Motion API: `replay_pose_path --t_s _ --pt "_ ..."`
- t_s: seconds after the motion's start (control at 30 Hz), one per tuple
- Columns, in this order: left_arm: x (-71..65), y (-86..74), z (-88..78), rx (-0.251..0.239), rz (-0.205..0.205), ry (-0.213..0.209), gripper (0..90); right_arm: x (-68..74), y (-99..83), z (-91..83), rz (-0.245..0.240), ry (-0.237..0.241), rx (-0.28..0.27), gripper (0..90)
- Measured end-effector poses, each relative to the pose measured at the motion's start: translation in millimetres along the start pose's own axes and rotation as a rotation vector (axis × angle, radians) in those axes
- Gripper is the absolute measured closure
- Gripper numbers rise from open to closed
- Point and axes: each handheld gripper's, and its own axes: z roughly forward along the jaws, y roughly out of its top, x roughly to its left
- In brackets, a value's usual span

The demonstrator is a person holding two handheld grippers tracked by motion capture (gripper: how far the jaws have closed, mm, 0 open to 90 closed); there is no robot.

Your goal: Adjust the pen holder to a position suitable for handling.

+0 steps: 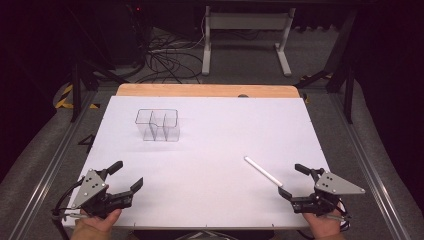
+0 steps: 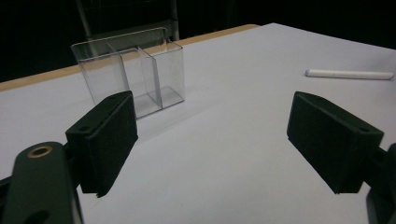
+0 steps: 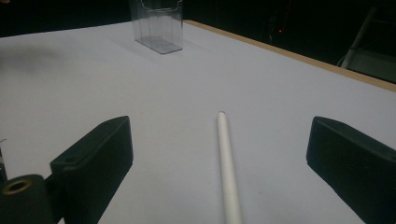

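White stick (image 1: 263,171): lay flat on the white table (image 1: 210,165), near right, its end just before the right gripper (image 1: 297,181), jaws spread, empty. Left gripper (image 1: 126,176): released, empty, near left. Clear divided box (image 1: 157,124): far left, upright.

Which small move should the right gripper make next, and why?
Probably ease the right gripper forward and down, then close on the white stick. Its jaws stand open with the stick lying flat on the table between them, not yet touched.

Black tongs (image 1: 124,176), each topped by a grey three-cornered plate (image 1: 90,187) with screws.
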Motion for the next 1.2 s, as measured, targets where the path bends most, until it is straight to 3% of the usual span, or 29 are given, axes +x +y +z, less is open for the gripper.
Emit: replay_pose_path --t_s 0.3,0.5,0.77,0.93,0.97,1.2 --pt "3.1 1.5 -0.2 0.003 -0.042 -0.025 16.3 0.8 -0.9 0.1 -0.004 0.004 0.001 8.4" --pt "6.1 2.9 -0.7 0.008 -0.051 -0.086 15.0 1.2 -1.2 1.5 -0.003 0.015 0.007 8.8" --pt "4.0 6.5 0.5 0.034 0.003 -0.055 22.8 0.9 -1.6 2.1 0.003 0.027 0.004 9.1" --pt "4.7 15.2 5.4 0.050 -0.007 -0.072 21.4 0.5 -1.9 2.7 0.006 0.035 0.007 9.2" --pt "6.3 19.7 8.7 0.073 0.003 -0.074 21.2 0.5 -1.9 3.0 0.009 0.037 0.006 9.2" --pt "11.4 33.5 16.4 0.094 0.012 -0.075 21.3 0.7 -2.2 3.1 0.010 0.042 0.006 9.2"
